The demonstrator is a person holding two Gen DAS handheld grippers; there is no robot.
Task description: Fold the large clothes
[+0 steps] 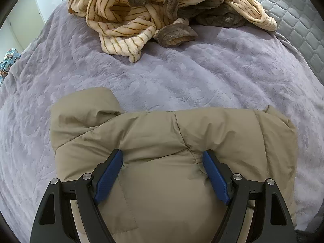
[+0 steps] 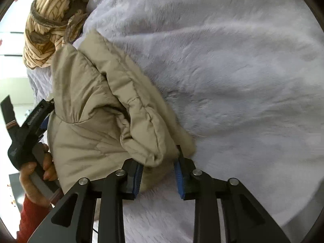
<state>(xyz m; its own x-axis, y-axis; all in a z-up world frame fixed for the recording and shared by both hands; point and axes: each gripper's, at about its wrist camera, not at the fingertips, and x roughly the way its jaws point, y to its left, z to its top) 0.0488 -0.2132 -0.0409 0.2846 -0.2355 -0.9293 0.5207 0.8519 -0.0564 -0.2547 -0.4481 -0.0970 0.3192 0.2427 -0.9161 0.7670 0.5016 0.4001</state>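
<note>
A beige padded jacket (image 1: 168,141) lies folded into a thick bundle on the lilac plush bed cover (image 1: 182,77). My left gripper (image 1: 163,158) is open, its blue pads pressed down on the top of the bundle, one on each side of a bulge of fabric. In the right wrist view the jacket (image 2: 97,117) lies to the left. My right gripper (image 2: 159,162) is open around the jacket's near folded edge, with fabric between the pads. The left gripper (image 2: 38,119) shows at the jacket's far left side, held by a hand.
A crumpled cream robe with brown stripes and brown trim (image 1: 154,10) lies at the far side of the bed, also in the right wrist view (image 2: 48,26). A grey quilted mattress edge (image 1: 299,26) shows at the right. A patterned blue cloth (image 1: 8,62) lies at the left edge.
</note>
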